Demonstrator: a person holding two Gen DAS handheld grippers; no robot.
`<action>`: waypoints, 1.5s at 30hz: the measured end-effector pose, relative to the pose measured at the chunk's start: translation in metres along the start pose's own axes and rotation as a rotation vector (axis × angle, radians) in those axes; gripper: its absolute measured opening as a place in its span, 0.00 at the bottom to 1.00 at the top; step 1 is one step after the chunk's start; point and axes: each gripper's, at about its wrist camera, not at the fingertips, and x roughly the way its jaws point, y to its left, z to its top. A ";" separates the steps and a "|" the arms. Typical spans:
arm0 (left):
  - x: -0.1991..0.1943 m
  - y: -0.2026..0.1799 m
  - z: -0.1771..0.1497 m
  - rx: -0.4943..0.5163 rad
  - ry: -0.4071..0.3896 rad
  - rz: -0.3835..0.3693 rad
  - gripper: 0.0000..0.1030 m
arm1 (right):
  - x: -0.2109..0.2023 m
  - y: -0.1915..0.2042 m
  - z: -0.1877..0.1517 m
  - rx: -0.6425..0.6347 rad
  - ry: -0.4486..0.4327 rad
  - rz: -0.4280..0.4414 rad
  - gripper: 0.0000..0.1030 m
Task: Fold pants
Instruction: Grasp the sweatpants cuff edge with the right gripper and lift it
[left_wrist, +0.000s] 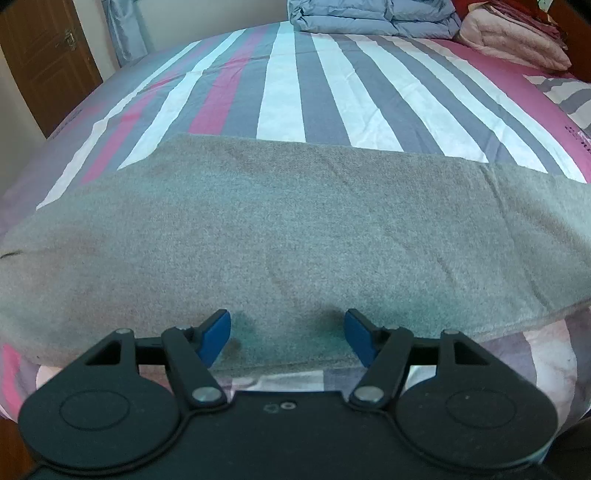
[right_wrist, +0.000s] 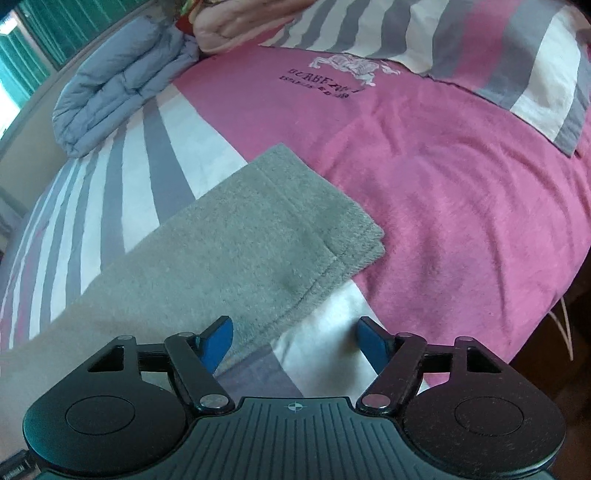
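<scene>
Both claws, left and right, hang released over the pants along the bed's near edge; a one-layer pinch could skew the fold.

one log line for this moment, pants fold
pants: flat on bed | left gripper: open over near edge | right gripper: open at hem corner

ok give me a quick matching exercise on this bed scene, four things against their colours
Things:
1. pants
2. quilt
3. door
4. fingertips

Colours:
A. brown
B. grey
C. deep blue
D. pale blue

Pairs: 1-B, 2-D, 3-A, 4-C
</scene>
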 end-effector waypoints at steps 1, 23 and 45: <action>0.000 0.000 0.000 -0.002 0.001 -0.002 0.58 | 0.001 0.002 0.002 -0.005 -0.002 -0.009 0.71; 0.004 0.005 -0.002 -0.024 0.001 -0.014 0.64 | 0.000 -0.028 0.016 0.183 -0.013 0.084 0.41; 0.002 0.035 0.011 -0.114 -0.009 -0.014 0.64 | -0.038 0.057 0.023 0.030 -0.211 0.281 0.10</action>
